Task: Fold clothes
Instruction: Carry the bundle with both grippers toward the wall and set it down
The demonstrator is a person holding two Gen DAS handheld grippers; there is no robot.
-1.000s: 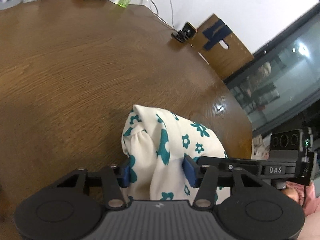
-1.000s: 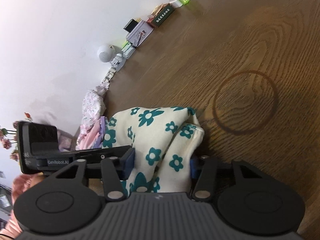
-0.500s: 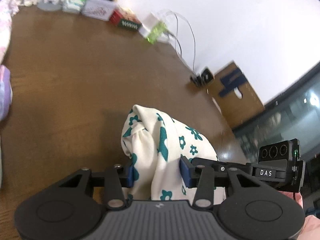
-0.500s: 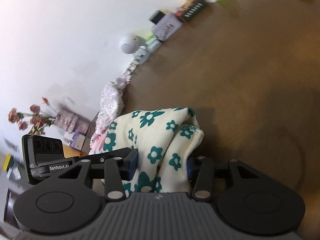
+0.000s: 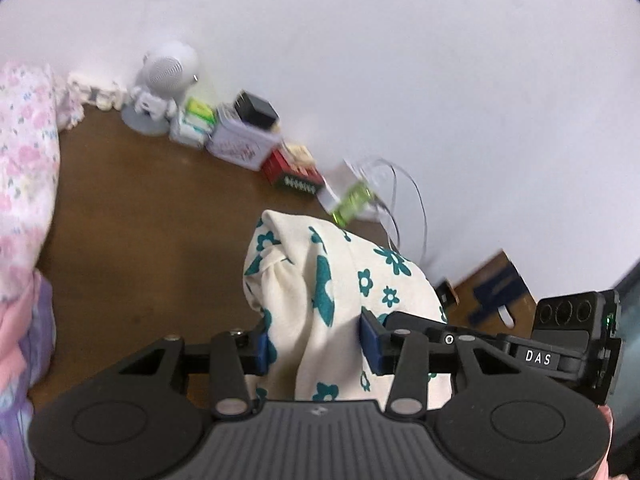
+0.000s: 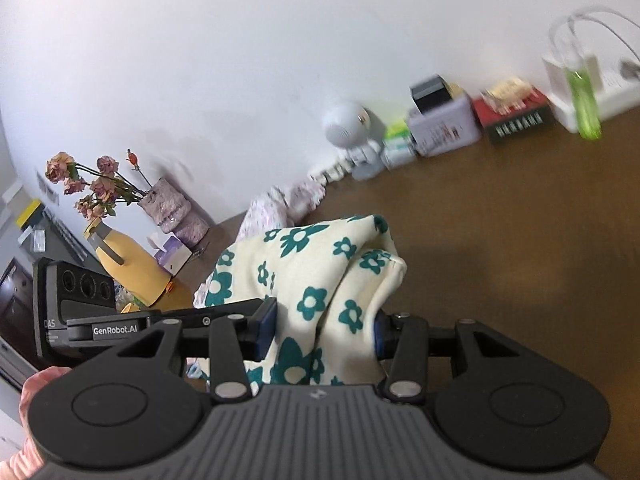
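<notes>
A cream garment with teal flowers is bunched between the blue pads of my left gripper, which is shut on it. The same flowered garment fills my right gripper, also shut on the cloth. Both grippers hold the fabric up above the brown wooden table. The other gripper's black body shows at the right edge of the left wrist view and at the left edge of the right wrist view. The garment's lower part is hidden behind the gripper bodies.
A pile of pink and lilac clothes lies at the table's left. Along the white wall stand a white round speaker figure, small boxes, a green bottle and white cables. A vase of dried flowers and a yellow object sit further left.
Both grippers have lifted and tilted upward with the garment, so the wall and the items along it now fill the views. The grip on the cloth is unchanged.
</notes>
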